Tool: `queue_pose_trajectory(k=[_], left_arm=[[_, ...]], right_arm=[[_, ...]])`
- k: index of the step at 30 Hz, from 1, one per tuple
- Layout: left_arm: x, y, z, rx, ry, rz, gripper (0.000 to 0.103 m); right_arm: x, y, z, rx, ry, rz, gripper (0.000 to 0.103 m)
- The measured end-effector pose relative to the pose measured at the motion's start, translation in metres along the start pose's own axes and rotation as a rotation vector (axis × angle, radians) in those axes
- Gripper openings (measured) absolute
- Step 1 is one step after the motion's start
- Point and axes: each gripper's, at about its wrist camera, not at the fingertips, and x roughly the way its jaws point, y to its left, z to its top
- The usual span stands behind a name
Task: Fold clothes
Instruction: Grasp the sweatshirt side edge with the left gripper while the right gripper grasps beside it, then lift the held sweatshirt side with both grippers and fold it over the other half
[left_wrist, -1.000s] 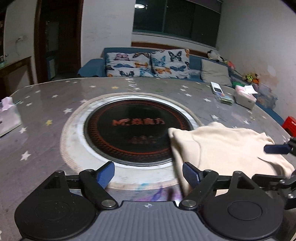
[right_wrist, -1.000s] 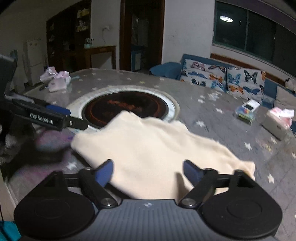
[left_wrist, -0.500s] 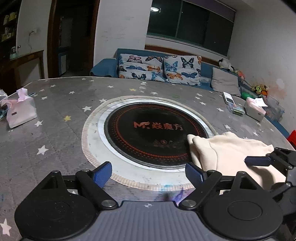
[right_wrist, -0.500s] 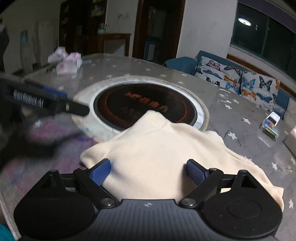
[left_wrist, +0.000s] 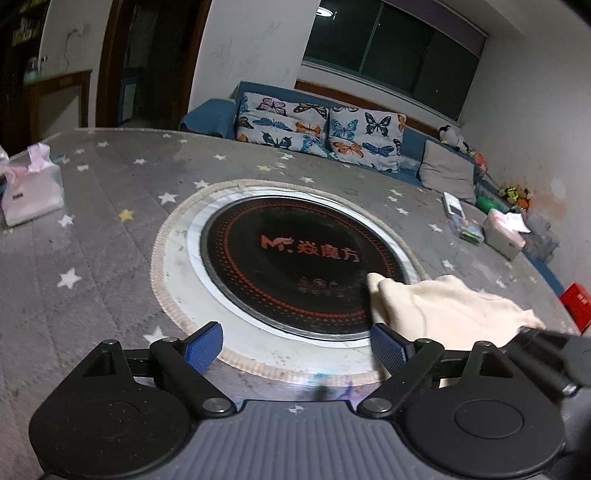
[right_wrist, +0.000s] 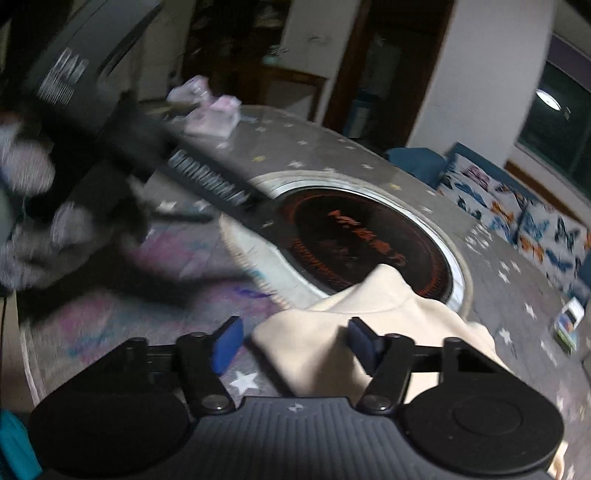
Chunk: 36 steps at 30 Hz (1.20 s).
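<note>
A folded cream garment (left_wrist: 443, 310) lies on the grey star-print table, its corner over the edge of the black round hob (left_wrist: 295, 258). My left gripper (left_wrist: 295, 345) is open and empty, above the table to the left of the garment. My right gripper (right_wrist: 293, 341) is open, low over the garment's (right_wrist: 354, 332) near edge, holding nothing. The left gripper shows blurred at the upper left of the right wrist view (right_wrist: 110, 122). The right gripper's body shows at the lower right of the left wrist view (left_wrist: 546, 354).
A pink tissue pack (left_wrist: 31, 188) sits at the table's far left. A white tissue box (left_wrist: 504, 236), a remote (left_wrist: 454, 203) and a small box (left_wrist: 469, 230) sit at the far right. A sofa with butterfly cushions (left_wrist: 321, 133) stands behind the table.
Both grippers have drawn back and up from the garment, and both views have swung left. The garment now looks smaller and lies still. The left gripper is blurred with motion.
</note>
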Motion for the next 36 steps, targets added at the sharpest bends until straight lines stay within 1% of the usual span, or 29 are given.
queue_pose_trajectory(k=[1,3,4,5,6,7,11,13,16,18,24,26,27,29,30,31,33,36], left_arm=[[0.000,-0.001,0.000,-0.005,0.005,-0.013,0.089],[0.000,-0.004,0.001,-0.019,0.014,-0.041,0.088],[0.000,-0.006,0.001,-0.026,0.019,-0.055,0.088],[0.002,-0.007,0.002,-0.035,0.025,-0.068,0.088],[0.004,-0.009,0.003,-0.051,0.033,-0.085,0.088],[0.006,-0.010,0.004,-0.068,0.041,-0.103,0.088],[0.016,-0.015,0.009,-0.145,0.079,-0.171,0.082],[0.023,-0.017,0.012,-0.192,0.104,-0.203,0.077],[0.033,-0.021,0.016,-0.264,0.138,-0.242,0.077],[0.038,-0.025,0.017,-0.292,0.152,-0.264,0.077],[0.059,-0.031,0.016,-0.395,0.219,-0.305,0.077],[0.064,-0.031,0.015,-0.431,0.234,-0.318,0.069],[0.067,-0.031,0.014,-0.446,0.244,-0.329,0.058],[0.071,-0.030,0.011,-0.476,0.267,-0.341,0.043],[0.072,-0.030,0.010,-0.475,0.269,-0.339,0.032],[0.072,-0.030,0.010,-0.474,0.270,-0.337,0.024],[0.073,-0.030,0.009,-0.471,0.272,-0.333,0.019],[0.074,-0.030,0.007,-0.467,0.276,-0.326,0.017]], right_arm=[[0.002,0.003,0.000,-0.020,0.008,-0.010,0.054],[0.003,0.004,0.000,-0.032,0.014,-0.022,0.047],[0.003,0.004,0.000,-0.032,0.014,-0.026,0.040],[0.002,0.002,0.000,-0.027,0.012,-0.030,0.037],[0.001,0.001,0.000,-0.017,0.010,-0.031,0.029],[0.000,-0.002,0.000,0.000,0.005,-0.028,0.024],[-0.010,-0.019,-0.001,0.107,-0.035,0.005,0.020],[-0.017,-0.028,-0.001,0.163,-0.056,0.024,0.019],[-0.027,-0.042,-0.002,0.234,-0.086,0.050,0.018],[-0.034,-0.050,-0.003,0.266,-0.106,0.059,0.018],[-0.048,-0.058,-0.011,0.303,-0.137,0.091,0.018],[-0.050,-0.056,-0.014,0.302,-0.138,0.103,0.018],[-0.050,-0.055,-0.015,0.302,-0.137,0.110,0.018],[-0.050,-0.054,-0.017,0.303,-0.135,0.123,0.018],[-0.051,-0.055,-0.020,0.311,-0.135,0.121,0.018],[-0.054,-0.059,-0.023,0.324,-0.135,0.111,0.020],[-0.059,-0.067,-0.030,0.352,-0.135,0.090,0.024],[-0.066,-0.079,-0.039,0.393,-0.136,0.060,0.031]])
